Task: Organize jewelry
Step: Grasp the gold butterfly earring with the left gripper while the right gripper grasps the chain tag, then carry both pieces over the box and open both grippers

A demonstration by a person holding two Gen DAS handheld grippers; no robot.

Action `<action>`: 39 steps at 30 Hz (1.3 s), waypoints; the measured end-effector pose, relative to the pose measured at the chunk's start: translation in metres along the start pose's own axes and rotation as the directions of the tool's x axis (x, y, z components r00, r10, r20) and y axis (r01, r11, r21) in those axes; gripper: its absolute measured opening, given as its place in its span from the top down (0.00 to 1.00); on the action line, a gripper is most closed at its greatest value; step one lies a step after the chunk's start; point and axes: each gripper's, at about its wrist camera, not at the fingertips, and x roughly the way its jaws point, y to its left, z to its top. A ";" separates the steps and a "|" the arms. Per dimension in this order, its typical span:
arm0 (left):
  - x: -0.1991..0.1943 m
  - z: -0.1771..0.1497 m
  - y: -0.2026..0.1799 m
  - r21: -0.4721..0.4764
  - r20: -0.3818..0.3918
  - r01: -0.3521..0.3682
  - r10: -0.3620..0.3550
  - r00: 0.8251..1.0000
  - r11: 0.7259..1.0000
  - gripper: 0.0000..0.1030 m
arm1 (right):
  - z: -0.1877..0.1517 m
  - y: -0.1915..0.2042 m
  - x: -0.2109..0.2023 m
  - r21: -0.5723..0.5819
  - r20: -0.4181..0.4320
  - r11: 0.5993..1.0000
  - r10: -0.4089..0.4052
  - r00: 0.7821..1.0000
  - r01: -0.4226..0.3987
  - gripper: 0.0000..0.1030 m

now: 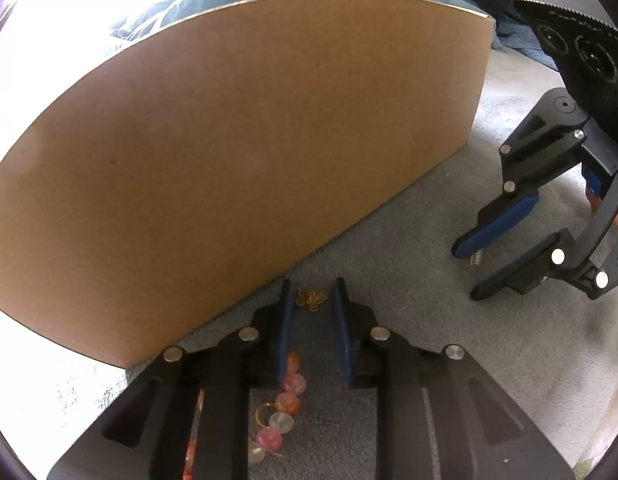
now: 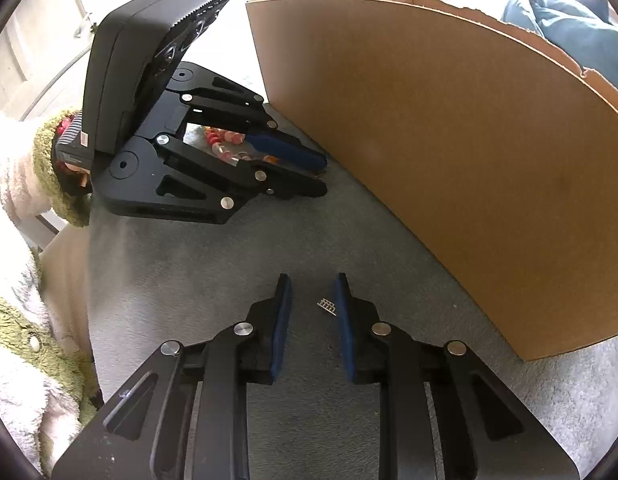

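- Left wrist view: left gripper [image 1: 312, 300] low over the grey carpet [image 1: 409, 300], jaws released and straddling a small gold butterfly charm [image 1: 311, 299]. Charm lies flat, just beside the foot of the cardboard box [image 1: 249, 152], wings spread roughly across the gap between the pads. Likely lined up for a pinch, not yet closed.
- Same view: string of pink and orange beads [image 1: 287, 404] runs back under the gripper body, long axis along the fingers, toward the camera. A gold ring [image 1: 264, 414] sits against the beads.
- Same view, right edge: right gripper [image 1: 475, 258] also low on the carpet, jaws apart, a small silver piece [image 1: 475, 258] between the tips.
- Right wrist view: right gripper [image 2: 312, 304] released; silver ladder-like piece [image 2: 327, 306] flat on the carpet, nearer the right-hand pad, long axis slanting toward it. Not gripped.
- Same view, upper left: left gripper [image 2: 323, 176] tips near the box [image 2: 449, 160] wall, beads [image 2: 225, 142] visible through its frame.
- Judgement: each hand set to lift one small item; thin pieces lying flat may slip.
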 end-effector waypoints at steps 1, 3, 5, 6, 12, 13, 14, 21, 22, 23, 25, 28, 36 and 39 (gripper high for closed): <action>0.000 0.000 0.000 -0.002 0.003 0.002 -0.002 1.000 1.000 0.82 | 0.000 0.000 0.000 0.002 -0.003 1.000 -0.002 1.000 0.002 0.83; 0.000 -0.001 0.001 -0.006 0.003 0.007 -0.007 1.000 1.000 0.84 | 0.003 -0.001 0.002 0.008 -0.007 1.000 0.000 1.000 0.000 0.84; 0.000 0.001 0.002 -0.008 0.002 0.011 -0.011 1.000 1.000 0.86 | 0.004 -0.002 0.003 0.014 -0.007 1.000 0.002 1.000 -0.002 0.86; 0.000 0.003 0.002 -0.007 0.003 0.010 -0.010 1.000 1.000 0.86 | 0.004 -0.004 0.003 0.018 -0.006 1.000 0.004 1.000 -0.004 0.90; -0.002 0.007 0.002 -0.003 0.013 0.011 -0.011 1.000 1.000 0.86 | 0.004 -0.009 0.002 0.031 0.006 0.999 0.010 1.000 -0.010 0.97; -0.003 0.005 0.005 -0.003 0.015 0.012 -0.011 1.000 1.000 0.86 | 0.005 -0.010 0.003 0.028 0.004 1.000 0.008 1.000 -0.008 0.97; -0.001 0.002 0.006 -0.002 0.015 0.012 -0.012 1.000 1.000 0.86 | 0.005 -0.009 0.002 0.027 0.004 1.000 0.006 1.000 -0.006 0.97; 0.000 0.000 -0.001 0.001 0.015 0.006 -0.006 1.000 1.000 0.86 | 0.007 -0.003 -0.013 -0.026 0.019 1.000 -0.004 1.000 0.005 0.69; -0.001 0.000 -0.001 0.001 0.015 0.006 -0.006 1.000 1.000 0.86 | 0.007 -0.003 -0.011 -0.036 0.005 0.999 -0.013 1.000 0.013 0.69; -0.001 0.000 -0.001 0.001 0.015 0.006 -0.006 1.000 1.000 0.86 | 0.006 -0.004 -0.009 -0.044 -0.007 0.999 -0.021 1.000 0.020 0.69; -0.001 0.000 -0.001 0.000 0.016 0.007 -0.007 1.000 1.000 0.86 | 0.004 -0.002 -0.003 -0.057 -0.026 0.998 -0.023 0.999 0.021 0.70; 0.000 0.000 0.000 -0.003 0.017 0.012 -0.012 1.000 1.000 0.86 | 0.002 -0.002 0.006 -0.079 -0.043 0.997 -0.030 0.999 0.026 0.76; -0.004 -0.004 0.004 -0.016 0.043 0.025 -0.025 0.999 1.000 0.86 | -0.001 -0.006 0.006 -0.089 -0.026 0.996 -0.019 0.999 0.016 0.86; -0.009 -0.007 0.006 -0.019 0.063 0.038 -0.036 0.997 0.999 0.86 | -0.007 -0.013 -0.003 -0.083 -0.019 0.996 -0.024 1.000 0.022 0.86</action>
